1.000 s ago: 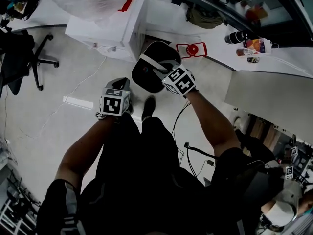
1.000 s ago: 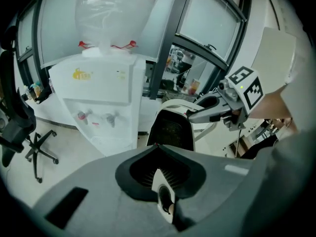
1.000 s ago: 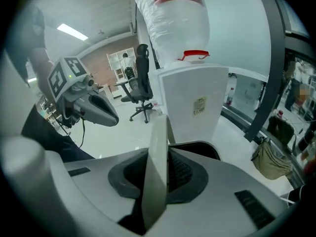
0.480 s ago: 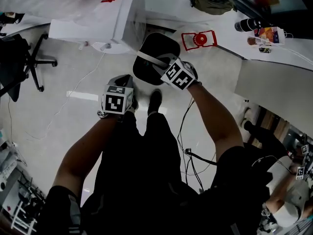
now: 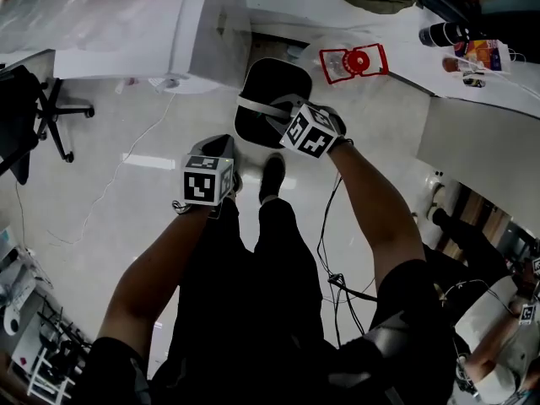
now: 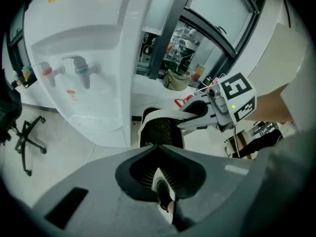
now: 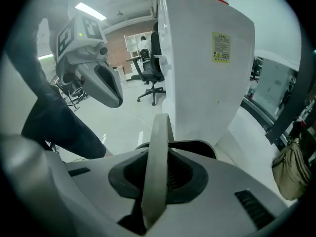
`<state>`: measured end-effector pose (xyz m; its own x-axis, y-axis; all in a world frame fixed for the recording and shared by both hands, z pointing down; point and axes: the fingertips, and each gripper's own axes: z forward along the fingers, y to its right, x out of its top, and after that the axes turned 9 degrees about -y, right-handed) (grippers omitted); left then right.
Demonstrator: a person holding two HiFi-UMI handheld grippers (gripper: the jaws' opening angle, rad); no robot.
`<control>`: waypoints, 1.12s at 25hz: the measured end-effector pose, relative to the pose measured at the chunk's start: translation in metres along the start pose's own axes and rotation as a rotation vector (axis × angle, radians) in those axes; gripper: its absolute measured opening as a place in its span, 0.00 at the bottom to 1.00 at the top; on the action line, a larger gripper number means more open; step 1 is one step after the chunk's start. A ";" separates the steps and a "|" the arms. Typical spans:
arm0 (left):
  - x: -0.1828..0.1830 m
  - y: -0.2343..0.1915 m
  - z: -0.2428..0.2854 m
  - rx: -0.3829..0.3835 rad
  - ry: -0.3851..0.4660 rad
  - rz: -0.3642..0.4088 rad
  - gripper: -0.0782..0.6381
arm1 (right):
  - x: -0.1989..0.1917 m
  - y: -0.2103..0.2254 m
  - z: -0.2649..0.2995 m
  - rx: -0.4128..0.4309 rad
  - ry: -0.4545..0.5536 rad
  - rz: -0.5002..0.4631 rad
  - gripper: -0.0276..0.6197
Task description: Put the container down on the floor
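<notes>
The right gripper has its 2 jaws clamped on the pale handle of the black container, beside the water dispenser. The container's base is hidden, so I cannot tell whether it touches the floor. The left gripper has its jaws a narrow slit apart, holding nothing.

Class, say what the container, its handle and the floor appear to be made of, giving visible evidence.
Container: probably black plastic, perhaps mesh-walled, given its fine dotted texture. Handle: likely matte pale plastic, a flat, smooth, even band. Floor: hard, glossy, pale, perhaps tile or a coating; it shows bright reflections.
</notes>
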<state>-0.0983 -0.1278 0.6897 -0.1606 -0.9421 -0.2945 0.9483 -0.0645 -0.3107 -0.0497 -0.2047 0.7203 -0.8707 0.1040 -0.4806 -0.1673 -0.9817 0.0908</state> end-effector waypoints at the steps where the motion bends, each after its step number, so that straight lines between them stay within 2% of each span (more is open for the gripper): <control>1: -0.002 -0.002 0.005 0.003 -0.006 -0.002 0.12 | -0.003 0.001 0.006 0.002 -0.005 -0.002 0.14; 7: -0.011 -0.014 0.033 0.020 -0.031 -0.002 0.12 | -0.020 0.004 0.045 0.021 -0.014 -0.005 0.14; 13: -0.008 -0.028 0.061 0.013 -0.037 -0.047 0.12 | -0.038 0.017 0.080 0.015 -0.041 0.015 0.14; 16: -0.003 -0.034 0.073 0.014 -0.034 -0.035 0.12 | -0.045 0.025 0.096 0.011 -0.049 0.032 0.14; 20: 0.003 -0.036 0.093 0.013 -0.038 0.014 0.12 | -0.057 0.033 0.116 0.008 -0.055 -0.001 0.14; 24: 0.007 -0.040 0.115 0.009 -0.044 0.026 0.12 | -0.069 0.040 0.139 0.006 -0.074 -0.043 0.14; 28: 0.004 -0.046 0.134 0.014 -0.056 0.047 0.12 | -0.080 0.047 0.160 -0.005 -0.083 -0.043 0.14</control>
<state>-0.1057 -0.1726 0.8239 -0.1004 -0.9610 -0.2578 0.9583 -0.0237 -0.2849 -0.0621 -0.2340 0.9023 -0.8981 0.1588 -0.4101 -0.2032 -0.9769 0.0667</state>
